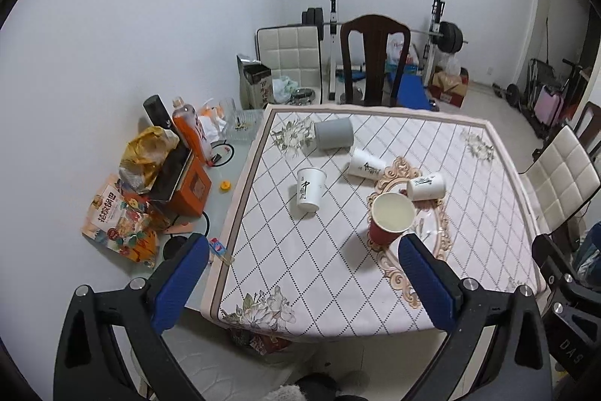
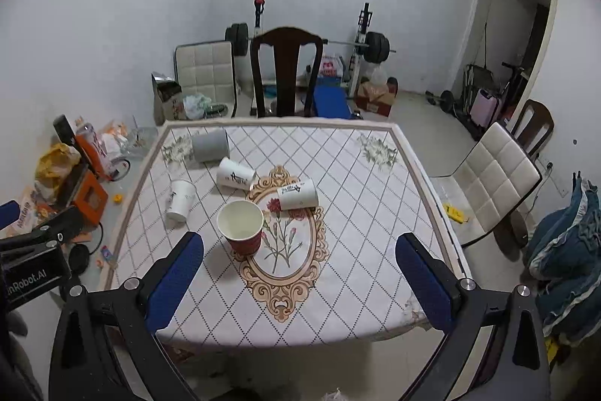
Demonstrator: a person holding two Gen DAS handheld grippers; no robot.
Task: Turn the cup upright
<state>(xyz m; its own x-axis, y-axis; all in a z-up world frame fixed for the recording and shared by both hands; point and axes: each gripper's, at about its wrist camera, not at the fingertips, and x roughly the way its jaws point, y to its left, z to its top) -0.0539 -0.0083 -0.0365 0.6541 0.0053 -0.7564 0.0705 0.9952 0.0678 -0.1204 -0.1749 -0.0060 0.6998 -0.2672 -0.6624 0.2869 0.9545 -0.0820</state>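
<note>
red cup stands upright and empty on the table; three white cups and a grey cup lie tipped behind it; both tools, left tool and right tool, gape wide, holding nothing.

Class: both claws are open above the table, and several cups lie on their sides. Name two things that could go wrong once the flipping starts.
The two tipped white cups lie near the upright red cup; reaching for either could knock it over. The grey cup lies on its side near the table's far edge and might roll off.

Tablecloth — white, dotted diamond grid, floral oval; on it a red cup, cream inside — grey cup beyond.
</note>
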